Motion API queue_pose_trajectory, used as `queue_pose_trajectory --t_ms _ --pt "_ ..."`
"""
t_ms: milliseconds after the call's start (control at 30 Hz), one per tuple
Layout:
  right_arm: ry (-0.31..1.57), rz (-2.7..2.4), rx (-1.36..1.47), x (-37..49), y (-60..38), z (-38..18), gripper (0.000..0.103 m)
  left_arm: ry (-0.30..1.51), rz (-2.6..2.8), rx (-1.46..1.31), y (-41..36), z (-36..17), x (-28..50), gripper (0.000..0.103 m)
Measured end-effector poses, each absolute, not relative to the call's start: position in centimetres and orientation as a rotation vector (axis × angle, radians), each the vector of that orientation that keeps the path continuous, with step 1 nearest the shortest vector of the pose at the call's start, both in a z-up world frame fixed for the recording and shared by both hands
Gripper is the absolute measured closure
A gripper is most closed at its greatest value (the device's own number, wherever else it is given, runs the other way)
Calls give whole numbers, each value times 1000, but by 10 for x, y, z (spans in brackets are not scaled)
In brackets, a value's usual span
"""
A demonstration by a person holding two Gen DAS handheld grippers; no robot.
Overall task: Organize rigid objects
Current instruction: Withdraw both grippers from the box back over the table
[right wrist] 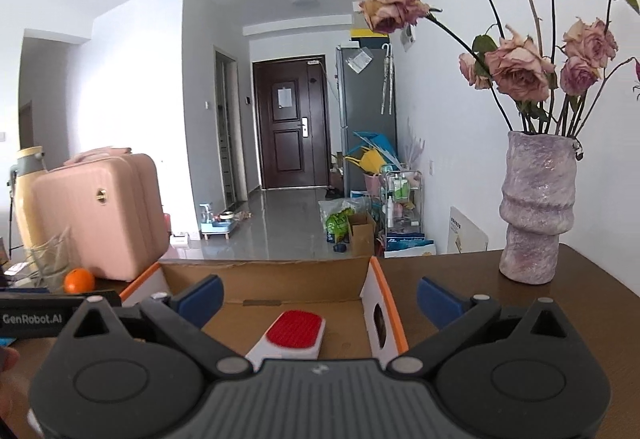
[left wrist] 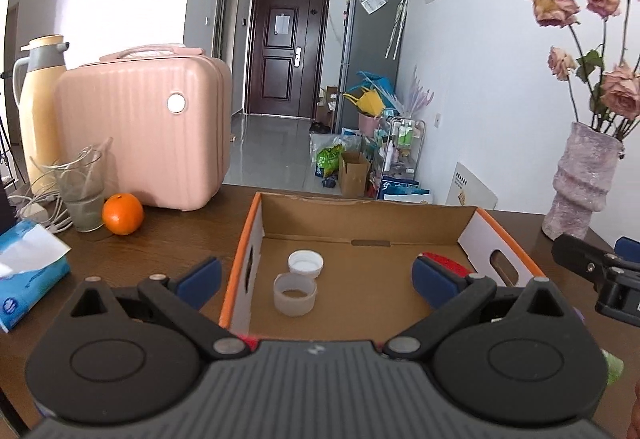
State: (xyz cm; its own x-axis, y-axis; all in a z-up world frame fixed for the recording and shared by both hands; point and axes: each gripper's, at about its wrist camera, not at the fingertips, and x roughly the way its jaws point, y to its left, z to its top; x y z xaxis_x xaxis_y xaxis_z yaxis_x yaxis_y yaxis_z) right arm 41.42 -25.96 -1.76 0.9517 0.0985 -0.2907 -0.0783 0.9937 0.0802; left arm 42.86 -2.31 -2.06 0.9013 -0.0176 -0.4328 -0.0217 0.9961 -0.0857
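Partly hidden brush
The red brush (right wrist: 295, 335) has its handle end covered by the right gripper's body; in the left view only a sliver shows

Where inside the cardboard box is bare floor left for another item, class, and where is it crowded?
Bare floor of the cardboard box: along the back wall, and between the clear cup and red brush. Crowded: left, where the white lid touches the cup.

wrist views, near, sharing box (left wrist: 496, 235)
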Motion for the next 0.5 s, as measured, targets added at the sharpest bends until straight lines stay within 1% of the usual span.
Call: queue_pose_trajectory --t_ms 500 --pt "309 126 41 319 -241 -24 0 427 17 -64 4 -17 332 0"
